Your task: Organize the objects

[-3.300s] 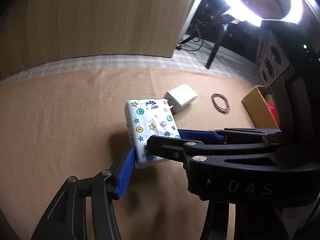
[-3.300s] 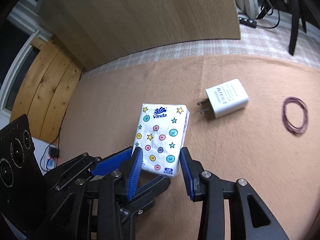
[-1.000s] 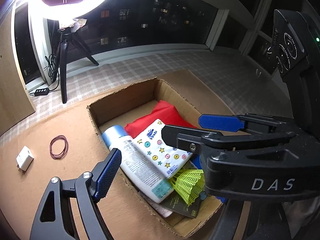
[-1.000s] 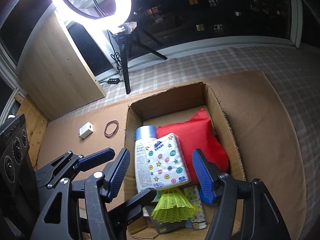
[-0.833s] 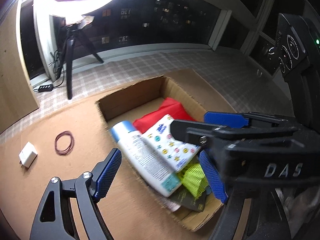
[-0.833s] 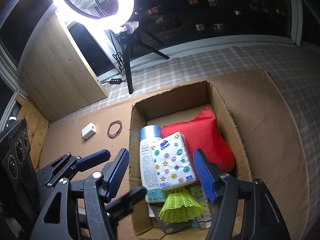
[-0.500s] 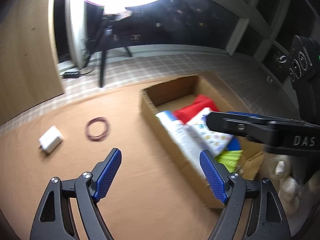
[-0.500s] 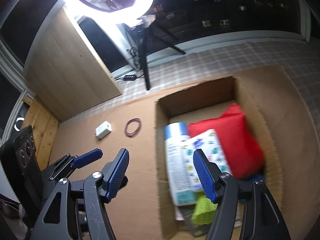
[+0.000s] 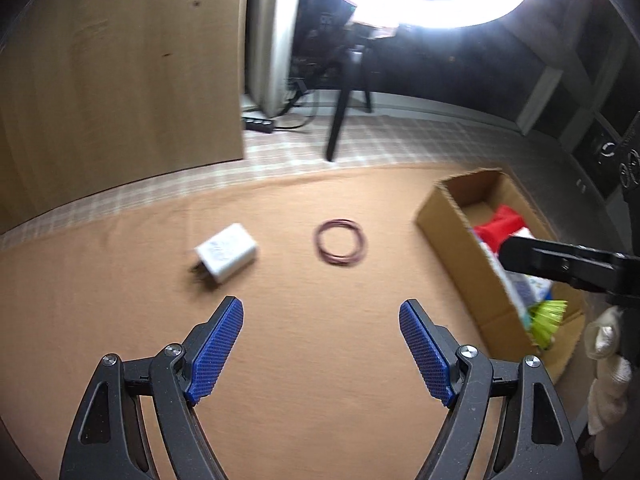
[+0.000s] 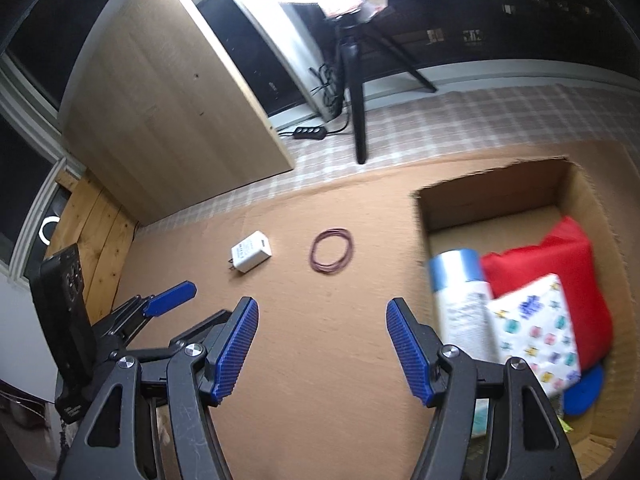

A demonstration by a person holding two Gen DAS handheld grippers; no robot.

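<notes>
White boxy plastic charger looks light, rigid, slick; grip its flat sides. Left gripper and right gripper gape empty.

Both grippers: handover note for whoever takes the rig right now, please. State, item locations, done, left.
Left gripper: open, empty.
Right gripper: open, empty.
In the cardboard box: tissue pack, red pouch, blue-capped bottle, green shuttlecock.
Still loose on the tan mat: white charger, rubber band loop, side by side, apart.
Done: tissue pack is boxed.
Left: likely the charger and the loop into the box.
</notes>
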